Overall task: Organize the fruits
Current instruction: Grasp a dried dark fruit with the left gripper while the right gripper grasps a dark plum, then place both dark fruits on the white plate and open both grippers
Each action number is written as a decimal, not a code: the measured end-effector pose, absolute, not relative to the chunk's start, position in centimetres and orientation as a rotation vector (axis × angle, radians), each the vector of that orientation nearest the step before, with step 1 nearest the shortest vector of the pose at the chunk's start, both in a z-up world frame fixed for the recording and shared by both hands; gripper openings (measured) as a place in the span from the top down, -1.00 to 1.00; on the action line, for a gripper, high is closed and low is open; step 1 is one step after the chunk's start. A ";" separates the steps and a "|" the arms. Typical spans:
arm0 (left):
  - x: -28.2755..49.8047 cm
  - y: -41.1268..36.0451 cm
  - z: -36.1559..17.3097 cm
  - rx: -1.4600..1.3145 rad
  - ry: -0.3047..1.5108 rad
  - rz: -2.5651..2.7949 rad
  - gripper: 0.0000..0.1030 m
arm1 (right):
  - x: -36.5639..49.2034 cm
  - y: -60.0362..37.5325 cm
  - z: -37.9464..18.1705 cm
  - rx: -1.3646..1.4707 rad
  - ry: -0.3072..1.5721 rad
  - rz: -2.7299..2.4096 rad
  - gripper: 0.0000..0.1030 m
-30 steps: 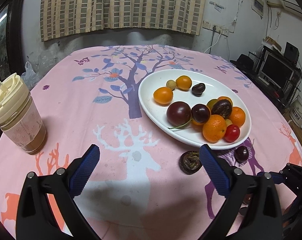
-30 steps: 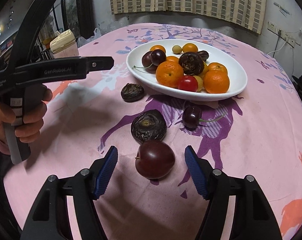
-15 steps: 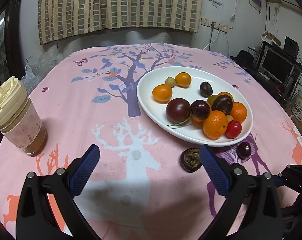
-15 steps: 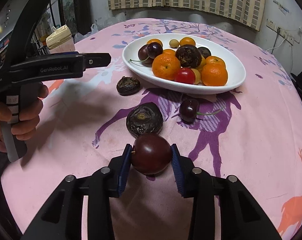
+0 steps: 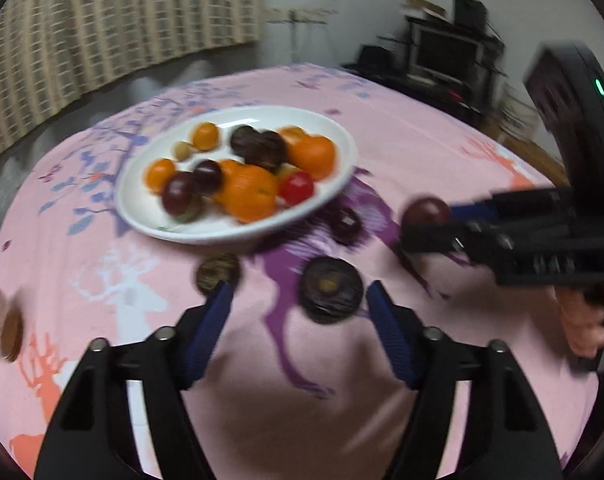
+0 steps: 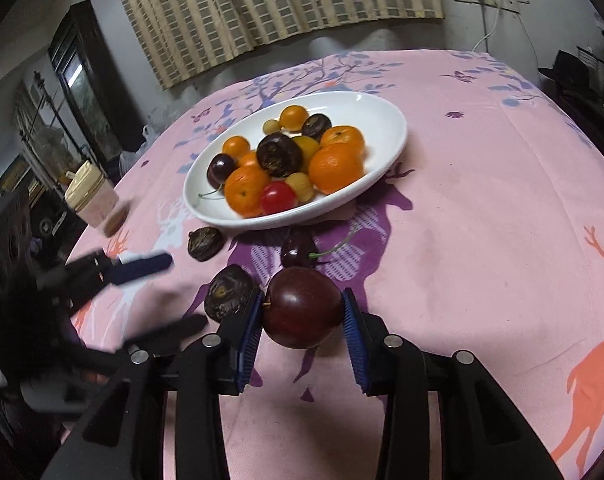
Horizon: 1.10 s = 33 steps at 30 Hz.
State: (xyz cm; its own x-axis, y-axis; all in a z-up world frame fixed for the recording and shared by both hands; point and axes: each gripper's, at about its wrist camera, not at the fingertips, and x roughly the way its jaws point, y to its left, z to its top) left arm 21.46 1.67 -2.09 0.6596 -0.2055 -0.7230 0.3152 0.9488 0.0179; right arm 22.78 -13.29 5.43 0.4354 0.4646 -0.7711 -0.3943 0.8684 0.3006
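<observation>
A white plate [image 6: 385,136] of oranges, dark fruits and a red tomato sits on the pink tablecloth; it also shows in the left wrist view [image 5: 341,148]. My right gripper [image 6: 302,314] is shut on a dark red plum [image 6: 302,308] and holds it above the cloth; the plum shows in the left wrist view [image 5: 427,210]. My left gripper [image 5: 298,308] is open, its jaws either side of a wrinkled dark fruit [image 5: 327,288]. A smaller wrinkled fruit [image 5: 216,272] and a dark cherry [image 5: 345,224] lie on the cloth near the plate.
A lidded cup [image 6: 96,204] stands at the table's left. In the right wrist view the left gripper [image 6: 142,268] comes in from the left beside the wrinkled fruits [image 6: 228,292]. A TV and shelves [image 5: 445,56] stand beyond the table.
My right gripper has lifted the plum off the cloth. My left gripper has swung right and forward to the large wrinkled fruit, still open.
</observation>
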 end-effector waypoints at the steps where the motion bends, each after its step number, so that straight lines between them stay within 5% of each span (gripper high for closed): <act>1: 21.5 1.2 -2.3 0.159 0.803 -0.302 -0.23 | 22.9 -13.4 5.4 0.084 0.983 0.531 0.24; 14: 23.7 -1.0 -4.7 0.184 0.888 -0.309 0.14 | 23.1 -14.1 5.4 0.131 0.997 0.520 0.23; 25: 23.3 2.1 0.0 0.046 0.763 -0.305 0.16 | 23.0 -14.1 6.8 0.163 0.881 0.569 0.24; 33: 31.2 6.6 2.5 -0.082 0.692 -0.100 0.16 | 30.3 -11.9 8.0 0.201 0.757 0.444 0.24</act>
